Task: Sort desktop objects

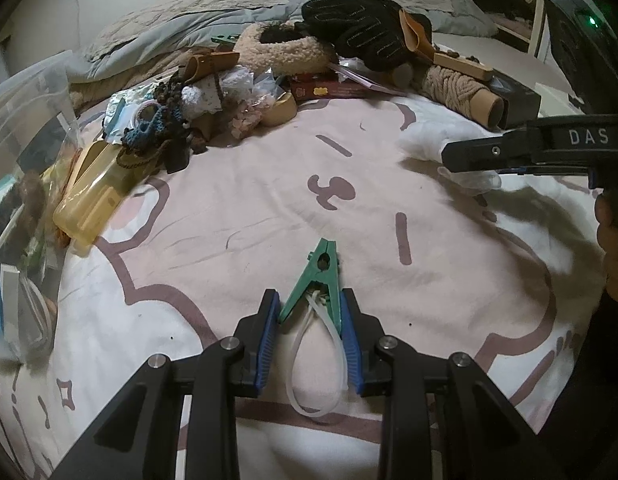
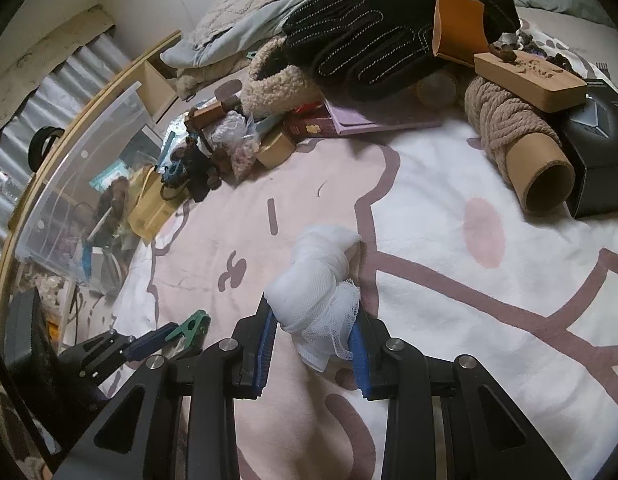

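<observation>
Now the left gripper (image 1: 309,316) pinches the handle end of a green clothespin (image 1: 319,280) between its blue pads (image 1: 269,320), the peg's nose pointing toward twelve o'clock over the pink-and-white blanket (image 1: 237,200); a loop of translucent cord (image 1: 315,364) hangs from the peg toward six o'clock, between the fingers. Over in the right wrist view, the right gripper (image 2: 313,344) has its jaws pressed against a knotted white mesh cloth bundle (image 2: 317,288), which juts out toward twelve o'clock above the blanket. Seen from the left wrist, that bundle shows at about three o'clock, partly hidden behind the right gripper's black finger. At twelve o'clock a clutter heap lies across the bed: a black stitched glove (image 2: 369,44), a fleecy slipper (image 1: 285,50), a spool of beige rope (image 2: 517,144) on a cardboard tube, and a wooden block (image 2: 529,76). At nine o'clock stands a clear plastic bin (image 2: 81,184), with a yellowish plastic case (image 1: 93,196) just beside it
</observation>
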Action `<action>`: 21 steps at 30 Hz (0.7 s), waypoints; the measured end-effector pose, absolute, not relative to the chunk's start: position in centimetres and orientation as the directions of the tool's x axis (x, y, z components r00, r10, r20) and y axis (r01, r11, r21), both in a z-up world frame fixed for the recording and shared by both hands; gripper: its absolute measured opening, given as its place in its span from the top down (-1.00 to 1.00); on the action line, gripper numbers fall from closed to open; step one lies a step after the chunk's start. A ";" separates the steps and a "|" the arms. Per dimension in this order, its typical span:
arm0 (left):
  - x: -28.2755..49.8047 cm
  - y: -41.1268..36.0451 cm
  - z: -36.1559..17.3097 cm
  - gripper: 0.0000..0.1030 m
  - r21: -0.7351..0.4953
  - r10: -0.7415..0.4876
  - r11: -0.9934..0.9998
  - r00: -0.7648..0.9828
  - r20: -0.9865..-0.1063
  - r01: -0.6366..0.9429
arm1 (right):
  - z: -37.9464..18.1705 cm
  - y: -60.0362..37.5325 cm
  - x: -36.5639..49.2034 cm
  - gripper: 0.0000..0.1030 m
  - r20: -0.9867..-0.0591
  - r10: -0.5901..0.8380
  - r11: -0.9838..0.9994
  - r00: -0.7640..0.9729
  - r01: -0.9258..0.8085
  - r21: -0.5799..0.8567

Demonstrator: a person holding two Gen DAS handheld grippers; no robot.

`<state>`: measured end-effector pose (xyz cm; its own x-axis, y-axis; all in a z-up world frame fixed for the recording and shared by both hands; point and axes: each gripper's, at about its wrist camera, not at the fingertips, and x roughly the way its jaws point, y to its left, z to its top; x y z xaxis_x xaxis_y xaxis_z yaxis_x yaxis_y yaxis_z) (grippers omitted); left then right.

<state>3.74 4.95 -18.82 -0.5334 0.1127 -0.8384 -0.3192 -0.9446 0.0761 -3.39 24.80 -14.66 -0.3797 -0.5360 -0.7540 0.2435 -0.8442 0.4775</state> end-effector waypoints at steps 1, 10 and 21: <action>3.7 4.9 -18.7 0.42 0.072 0.115 -0.946 -0.534 -0.838 -0.316 | -14.5 24.9 -3.4 0.34 -0.750 -0.540 -0.842 -0.383 0.241 0.483; 4.5 4.8 -16.4 0.42 0.042 0.130 -0.956 -0.547 -0.827 -0.292 | -11.9 26.3 -2.9 0.34 -0.688 -0.556 -0.827 -0.467 0.226 0.515; 5.2 3.3 -11.7 0.42 0.024 0.142 -0.968 -0.620 -0.772 -0.251 | -8.7 25.9 -1.4 0.34 -0.659 -0.548 -0.833 -0.516 0.257 0.490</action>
